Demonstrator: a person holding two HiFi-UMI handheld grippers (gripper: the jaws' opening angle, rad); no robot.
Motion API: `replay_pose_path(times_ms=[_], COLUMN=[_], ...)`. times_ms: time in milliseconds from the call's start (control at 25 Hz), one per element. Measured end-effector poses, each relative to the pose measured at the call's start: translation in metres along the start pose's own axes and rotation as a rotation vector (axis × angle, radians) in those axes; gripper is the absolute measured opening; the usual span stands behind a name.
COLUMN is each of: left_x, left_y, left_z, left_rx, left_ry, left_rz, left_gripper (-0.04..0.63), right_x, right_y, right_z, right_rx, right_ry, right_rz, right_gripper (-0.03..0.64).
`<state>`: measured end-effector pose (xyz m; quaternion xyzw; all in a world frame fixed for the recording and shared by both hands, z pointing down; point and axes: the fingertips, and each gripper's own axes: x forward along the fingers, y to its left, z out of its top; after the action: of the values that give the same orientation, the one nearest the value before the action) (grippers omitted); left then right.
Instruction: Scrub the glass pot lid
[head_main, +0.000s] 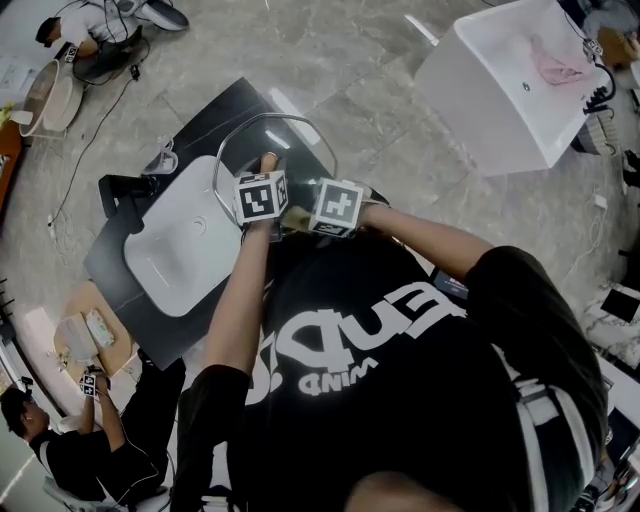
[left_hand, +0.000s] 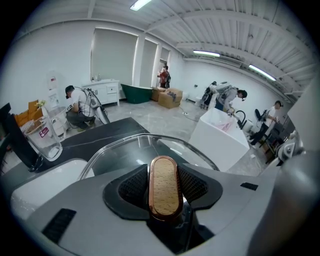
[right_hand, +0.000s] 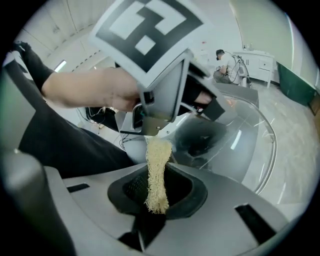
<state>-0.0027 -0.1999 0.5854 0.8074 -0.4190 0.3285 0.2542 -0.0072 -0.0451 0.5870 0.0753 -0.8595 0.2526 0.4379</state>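
Note:
The glass pot lid stands on edge above the black counter. My left gripper is shut on the lid's oval wooden knob, and the clear glass spreads out beyond the jaws. My right gripper is shut on a pale yellow fibrous scrub pad. The pad's far end reaches up beside the lid's glass, just under the left gripper's marker cube. In the head view both marker cubes, left and right, sit side by side against the lid.
A white sink basin is set in the counter under the lid, with a black faucet and a glass mug at its left. A white tub stands on the floor at the right. Several people work around the room.

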Motion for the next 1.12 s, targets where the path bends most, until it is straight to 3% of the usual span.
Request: replay_pose_path(times_ms=[360, 680, 920, 1120], left_x=[-0.033, -0.083, -0.119, -0.140], left_y=[-0.001, -0.009, -0.025, -0.039], left_z=[0.018, 0.031, 0.047, 0.059], left_rx=[0.017, 0.023, 0.086, 0.145], left_ry=[-0.059, -0.140, -0.216, -0.268], left_rz=[-0.039, -0.127, -0.187, -0.231], left_gripper=[0.190, 0.189, 0.038, 0.015], right_x=[-0.048, -0.100, -0.138, -0.166], right_y=[-0.015, -0.041, -0.046, -0.042], right_z=[0.018, 0.026, 0.042, 0.055], right_rx=[0.057, 0.167, 0.208, 0.189], right_ry=[-0.135, -0.294, -0.466, -0.588], right_rz=[-0.033, -0.162, -0.259, -0.324], right_gripper=[0.048, 0.048, 0.048, 0.046])
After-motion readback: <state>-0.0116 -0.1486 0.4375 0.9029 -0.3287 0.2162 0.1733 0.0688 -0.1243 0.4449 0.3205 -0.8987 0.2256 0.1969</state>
